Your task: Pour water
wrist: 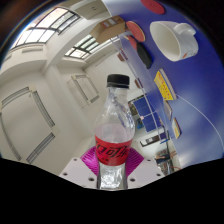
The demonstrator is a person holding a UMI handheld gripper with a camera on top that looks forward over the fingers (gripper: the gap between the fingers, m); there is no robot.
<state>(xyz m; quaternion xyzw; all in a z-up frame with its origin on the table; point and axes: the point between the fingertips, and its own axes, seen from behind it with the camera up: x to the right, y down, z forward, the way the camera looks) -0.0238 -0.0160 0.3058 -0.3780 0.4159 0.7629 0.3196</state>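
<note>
A clear plastic bottle (113, 125) with a black cap and a red-and-black label is held between my gripper's (112, 158) magenta pads (92, 158), which press on both sides of its lower body. The gripper is shut on it. The whole view is tilted hard, so the bottle is lifted and leaning, its cap pointing toward the ceiling area. A white cup (176, 42) with a handle stands on a blue surface (196, 90) beyond and to the right of the bottle's cap. No water stream shows.
A small dark object (142, 55) and a yellowish item (163, 87) lie on the blue surface near the cup. Another white dish (152, 6) sits further off. Ceiling light panels (45, 28) and white walls fill the left side.
</note>
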